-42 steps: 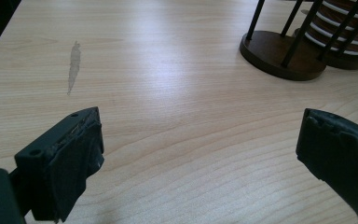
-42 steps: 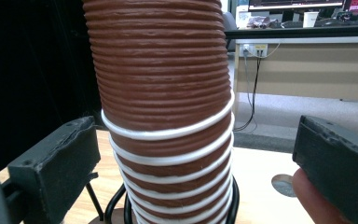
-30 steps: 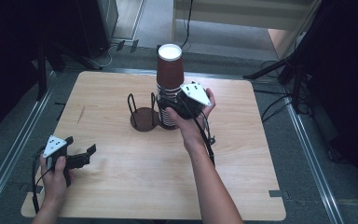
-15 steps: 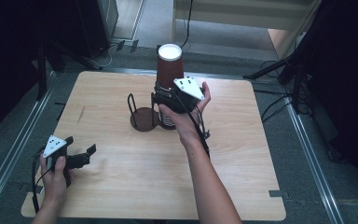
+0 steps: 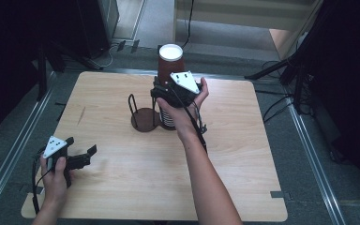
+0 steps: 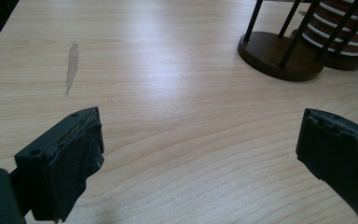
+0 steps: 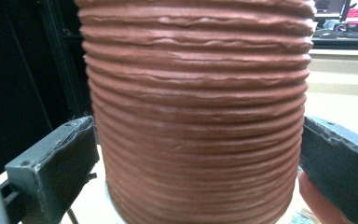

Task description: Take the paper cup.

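Flanking the ribbed brown cup stack (image 7: 196, 116), the right claw (image 5: 168, 96) is held apart, contact unclear; the left claw (image 6: 200, 158) is spread over bare bench (image 6: 168, 93).

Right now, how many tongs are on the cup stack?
1. The right tongs straddle the brown cup stack beside the wire holder; the left tongs hover open near the table's front-left corner.

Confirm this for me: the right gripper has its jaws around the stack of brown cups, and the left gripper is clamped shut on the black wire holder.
Not quite. The left gripper holds nothing: the left gripper view shows its jaws wide apart over bare table, with the black wire holder well ahead of them. The rest stands: the right gripper has its jaws around the stack of brown cups.
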The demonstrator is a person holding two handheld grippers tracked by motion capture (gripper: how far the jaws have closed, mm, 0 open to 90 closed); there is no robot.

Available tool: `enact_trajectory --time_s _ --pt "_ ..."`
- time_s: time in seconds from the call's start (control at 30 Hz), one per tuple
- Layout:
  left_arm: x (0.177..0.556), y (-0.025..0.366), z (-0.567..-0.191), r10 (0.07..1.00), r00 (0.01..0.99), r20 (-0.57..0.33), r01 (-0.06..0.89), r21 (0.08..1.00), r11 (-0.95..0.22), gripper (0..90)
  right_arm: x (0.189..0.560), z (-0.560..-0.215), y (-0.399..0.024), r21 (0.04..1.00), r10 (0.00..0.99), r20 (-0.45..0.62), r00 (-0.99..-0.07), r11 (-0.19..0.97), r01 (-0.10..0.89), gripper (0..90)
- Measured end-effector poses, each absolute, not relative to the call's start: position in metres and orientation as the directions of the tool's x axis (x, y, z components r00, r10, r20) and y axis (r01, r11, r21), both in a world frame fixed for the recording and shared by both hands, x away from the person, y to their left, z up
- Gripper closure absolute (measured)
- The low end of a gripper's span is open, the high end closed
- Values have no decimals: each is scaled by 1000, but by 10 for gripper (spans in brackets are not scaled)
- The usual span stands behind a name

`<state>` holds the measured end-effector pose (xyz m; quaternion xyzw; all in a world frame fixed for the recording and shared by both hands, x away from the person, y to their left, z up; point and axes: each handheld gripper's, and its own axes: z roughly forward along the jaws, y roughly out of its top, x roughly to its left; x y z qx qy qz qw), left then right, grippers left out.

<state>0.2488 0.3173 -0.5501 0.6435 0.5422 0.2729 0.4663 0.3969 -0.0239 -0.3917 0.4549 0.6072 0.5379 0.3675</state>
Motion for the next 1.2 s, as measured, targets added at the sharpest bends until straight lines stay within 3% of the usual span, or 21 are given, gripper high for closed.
enact_trajectory --time_s 0.7,1.2 --pt "249 317 -550 952 268 -150 446 895 15 12 404 -389 -17 992 951 14 -310 25 121 92" --pt "250 317 -550 952 270 -146 444 896 12 12 400 -357 -16 999 950 17 -311 0 55 111"
